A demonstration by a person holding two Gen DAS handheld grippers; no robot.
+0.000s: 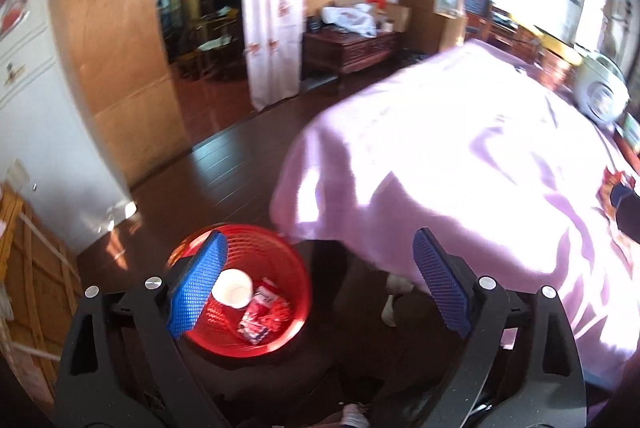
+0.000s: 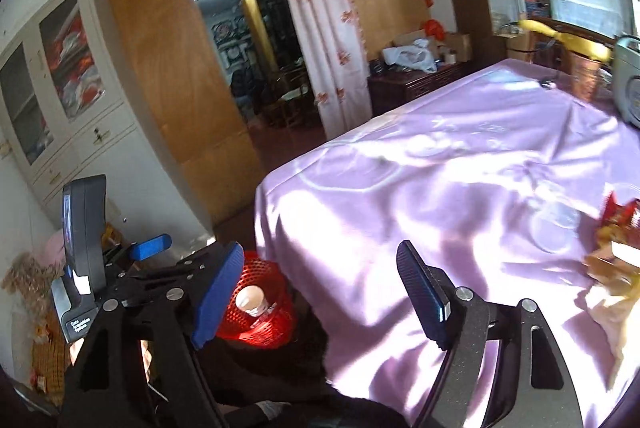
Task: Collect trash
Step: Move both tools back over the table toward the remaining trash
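Covering most of the scene ahead of both claws is a table [image 2: 460, 188] under a pale lilac cloth, lying in strong sunlight with long shadows across it. Dark wooden floor [image 1: 224, 164] is showing to the left of it, running back to an orange-brown wall and an open doorway where a white curtain [image 2: 324, 28] with red flowers is hanging. A low dark chest [image 1: 352, 48] with a white bag on it is standing beyond the table's far corner. A white cabinet [image 2: 60, 88] with glass doors is lining the left wall.

The left claw [image 1: 320, 288] is hanging with its blue pads spread wide and nothing between them. Just below and left of it, partly behind its left pad [image 1: 196, 288], a red basket [image 1: 296, 292] is sitting on the floor beside the table's corner. A white cup [image 1: 232, 288] and red wrappers [image 1: 260, 316] are lying inside it.

The right claw [image 2: 320, 292] is also gaping, holding and touching nothing. The basket is showing low behind its left pad [image 2: 218, 296], with the left claw's body further left. More trash [image 2: 616, 252], red and yellow packets, is lying on the cloth far to the right of this claw, near the table's edge. Past it, at the far right, a white appliance [image 2: 628, 80] is standing on the table.
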